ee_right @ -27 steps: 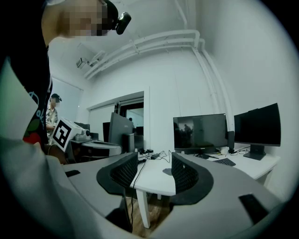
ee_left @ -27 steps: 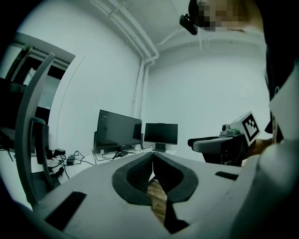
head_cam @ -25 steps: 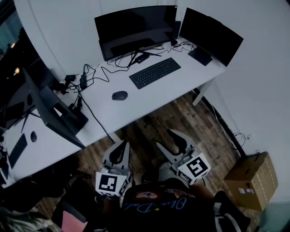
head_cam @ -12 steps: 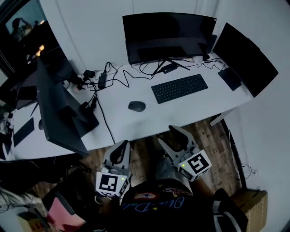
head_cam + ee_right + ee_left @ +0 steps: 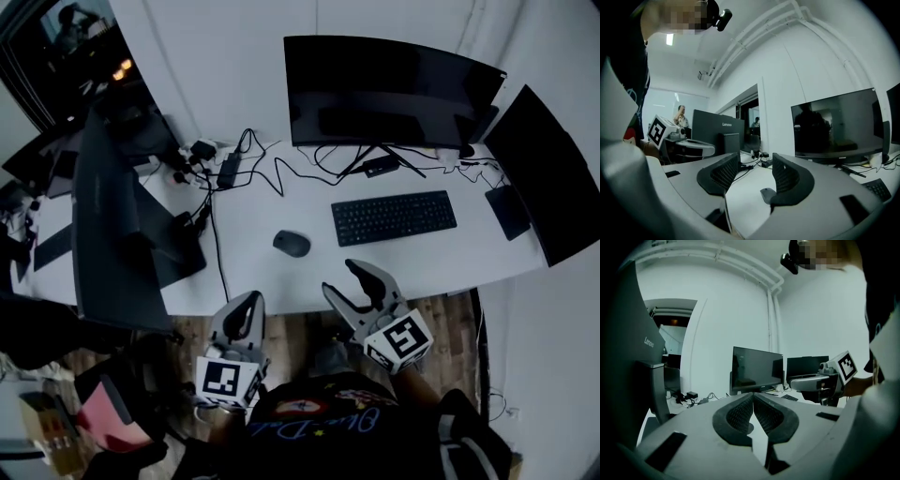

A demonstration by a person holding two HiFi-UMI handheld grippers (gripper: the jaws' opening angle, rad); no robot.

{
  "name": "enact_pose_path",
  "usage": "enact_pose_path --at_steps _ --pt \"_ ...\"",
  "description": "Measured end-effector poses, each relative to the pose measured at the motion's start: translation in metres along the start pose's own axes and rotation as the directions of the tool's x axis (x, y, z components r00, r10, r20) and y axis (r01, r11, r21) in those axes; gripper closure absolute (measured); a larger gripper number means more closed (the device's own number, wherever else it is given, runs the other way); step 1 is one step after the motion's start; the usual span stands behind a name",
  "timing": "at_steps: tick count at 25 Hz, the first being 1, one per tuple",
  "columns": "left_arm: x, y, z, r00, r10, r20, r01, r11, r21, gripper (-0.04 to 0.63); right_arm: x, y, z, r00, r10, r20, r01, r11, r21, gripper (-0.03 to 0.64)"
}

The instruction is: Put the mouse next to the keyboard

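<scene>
Mouse (image 5: 292,244): untouched on bench (image 5: 253,267), nine o'clock of keyboard (image 5: 394,217), well apart. My left tongs (image 5: 246,306): clenched, empty. My right tongs (image 5: 342,278): released, empty. Pickup and placement outstanding.

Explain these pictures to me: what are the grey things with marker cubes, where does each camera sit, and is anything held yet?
There is no robot arm here. A person holds a two-jaw gripper in each hand, and the marker cubes are part of those grippers.

The head view comes from a camera on the person's head, looking steeply down at a white desk. On it lie the mouse, the keyboard off to its right with a gap between them, a monitor and cables.

The two gripper views come from cameras that ride on each gripper and look along its jaws.

The left gripper has its jaws together with nothing between them. The right gripper has its jaws apart and empty, and points roughly toward the mouse.

Nothing is held yet, and both grippers hang at the desk's near edge.
</scene>
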State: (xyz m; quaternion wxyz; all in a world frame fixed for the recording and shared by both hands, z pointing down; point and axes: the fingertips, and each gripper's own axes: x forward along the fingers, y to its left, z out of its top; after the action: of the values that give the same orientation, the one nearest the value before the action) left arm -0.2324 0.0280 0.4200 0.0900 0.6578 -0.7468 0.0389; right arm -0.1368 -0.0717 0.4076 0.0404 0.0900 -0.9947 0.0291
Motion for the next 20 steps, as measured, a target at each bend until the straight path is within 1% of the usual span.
enact_pose_path --at_steps 6,12,16,20 --pt "0.026 0.006 0.005 0.995 0.102 -0.005 -0.103 0.995 -0.013 0.592 0.028 -0.028 -0.009 0.994 0.107 -0.019 -0.107 0.994 0.014 0.416" --pt "0.038 0.009 0.001 0.979 0.201 -0.033 -0.202 0.979 -0.021 0.592 0.054 -0.045 -0.036 0.975 0.204 -0.082 -0.201 0.978 0.048 0.411" --pt "0.043 0.008 0.0 0.968 0.248 -0.045 -0.249 0.968 -0.022 0.592 0.07 -0.049 -0.053 0.957 0.263 -0.118 -0.259 0.965 0.047 0.408" --pt "0.044 0.009 -0.001 0.961 0.272 -0.05 -0.274 0.961 -0.031 0.592 0.084 -0.05 -0.074 0.943 0.289 -0.164 -0.284 0.957 0.052 0.402"
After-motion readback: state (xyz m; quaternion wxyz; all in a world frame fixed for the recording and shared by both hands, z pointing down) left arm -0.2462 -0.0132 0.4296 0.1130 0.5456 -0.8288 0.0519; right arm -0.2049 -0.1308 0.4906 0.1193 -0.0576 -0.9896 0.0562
